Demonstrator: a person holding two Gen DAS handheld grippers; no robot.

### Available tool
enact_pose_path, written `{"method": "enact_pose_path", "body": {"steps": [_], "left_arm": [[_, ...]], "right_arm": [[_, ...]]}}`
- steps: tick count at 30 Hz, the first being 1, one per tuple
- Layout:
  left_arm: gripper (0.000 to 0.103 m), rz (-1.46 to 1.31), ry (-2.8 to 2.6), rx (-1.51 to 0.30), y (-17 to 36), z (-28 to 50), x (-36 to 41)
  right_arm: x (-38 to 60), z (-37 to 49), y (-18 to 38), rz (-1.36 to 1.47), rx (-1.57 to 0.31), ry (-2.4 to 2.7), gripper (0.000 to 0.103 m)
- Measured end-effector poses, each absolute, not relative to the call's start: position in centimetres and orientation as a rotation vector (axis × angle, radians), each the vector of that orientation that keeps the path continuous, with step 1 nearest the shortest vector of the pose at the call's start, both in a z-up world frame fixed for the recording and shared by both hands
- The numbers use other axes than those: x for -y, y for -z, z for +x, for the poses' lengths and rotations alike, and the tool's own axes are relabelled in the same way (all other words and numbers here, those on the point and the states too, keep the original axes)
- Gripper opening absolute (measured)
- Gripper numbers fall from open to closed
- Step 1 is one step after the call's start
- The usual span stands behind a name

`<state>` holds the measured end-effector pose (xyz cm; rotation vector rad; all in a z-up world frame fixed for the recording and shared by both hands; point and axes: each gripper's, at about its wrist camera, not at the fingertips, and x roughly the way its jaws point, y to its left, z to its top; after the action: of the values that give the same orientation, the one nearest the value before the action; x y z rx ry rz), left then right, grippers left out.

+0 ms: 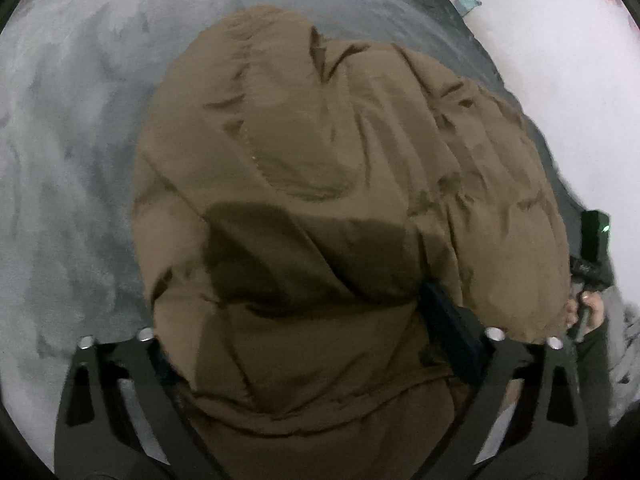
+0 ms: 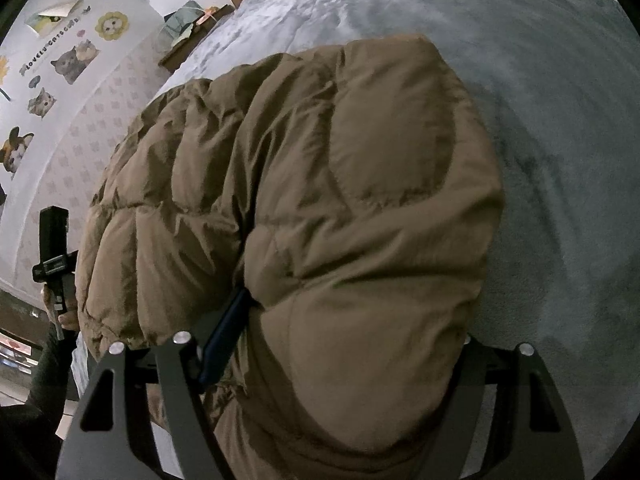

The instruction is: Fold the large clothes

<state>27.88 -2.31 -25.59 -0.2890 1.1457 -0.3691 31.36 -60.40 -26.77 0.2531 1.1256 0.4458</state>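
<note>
1. Jacket, brown and quilted, lies bunched on the grey plush bed cover; it fills most of both wrist views

2. On my left hand-held gripper I see the jaws spread wide with a thick fold of the jacket sitting between them. One dark blue fingertip lies against the padding, the other is hidden under the fabric, so I cannot tell whether they actually clamp

3. On my right hand-held gripper it is the same picture: jaws wide, puffy jacket bulk between them, a dark blue fingertip pressed alongside a quilted fold, the other finger covered. I cannot tell if it grips

4. From the left wrist view I see the person's hand on the right gripper's handle, just beside the jacket's edge

5. A wall with cat stickers runs along the bed's side
</note>
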Motion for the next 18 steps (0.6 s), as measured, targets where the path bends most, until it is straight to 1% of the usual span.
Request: {"method": "enact_pose_path", "body": {"steps": [1,3,7,9,11,15,18], "left_arm": [[0.084,-0.274,0.363,-1.139,25.1,27.9,3.0],[0.072,-0.240,0.348,-1.128,24.3,27.8,3.4],[0.061,-0.183,0.305,-1.129,22.6,27.9,4.7],[0.054,-0.141,0.280,-1.123,21.6,28.0,6.0],[0.049,-0.089,0.254,-1.120,20.8,27.8,6.6],[0.040,0.012,0.210,-1.107,19.4,27.6,8.3],[0.034,0.027,0.194,-1.099,18.7,27.8,8.9]], "right_arm": [[60.3,31.4,26.7,0.247,-1.124,-0.445,0.072],[60.2,31.3,26.3,0.233,-1.120,-0.442,0.068],[59.8,31.2,25.4,0.205,-1.116,-0.436,0.058],[59.5,31.0,24.9,0.180,-1.113,-0.430,0.052],[58.9,30.8,24.1,0.141,-1.109,-0.414,0.046],[57.6,30.2,22.8,0.064,-1.085,-0.369,0.037],[57.1,29.7,22.1,0.035,-1.058,-0.340,0.031]]}}
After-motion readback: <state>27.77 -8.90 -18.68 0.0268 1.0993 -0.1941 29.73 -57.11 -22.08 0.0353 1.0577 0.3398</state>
